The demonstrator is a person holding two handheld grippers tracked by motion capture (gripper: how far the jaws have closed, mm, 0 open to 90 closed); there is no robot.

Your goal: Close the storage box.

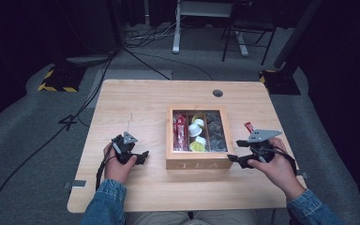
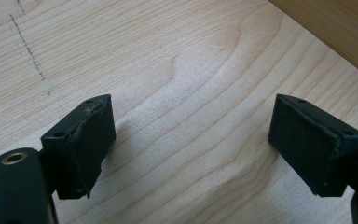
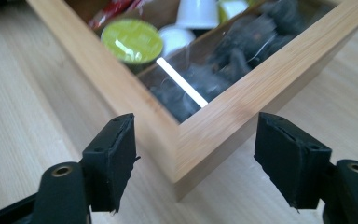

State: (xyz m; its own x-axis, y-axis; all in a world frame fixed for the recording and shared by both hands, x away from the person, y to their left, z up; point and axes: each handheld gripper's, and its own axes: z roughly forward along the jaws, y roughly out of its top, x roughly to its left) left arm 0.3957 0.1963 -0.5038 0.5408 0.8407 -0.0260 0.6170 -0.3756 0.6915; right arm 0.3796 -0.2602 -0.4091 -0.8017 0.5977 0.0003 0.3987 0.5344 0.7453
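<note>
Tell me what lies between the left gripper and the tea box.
Nothing: in the high view, only bare table separates the left gripper from the tea box. The left gripper view shows bare wood between its open jaws.

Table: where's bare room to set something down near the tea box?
Bare wood runs along the table behind the tea box and left of it, above the left gripper. Front strip by the person's edge is free too. Crowded on the right: right gripper at the box corner, red packet behind it.
</note>
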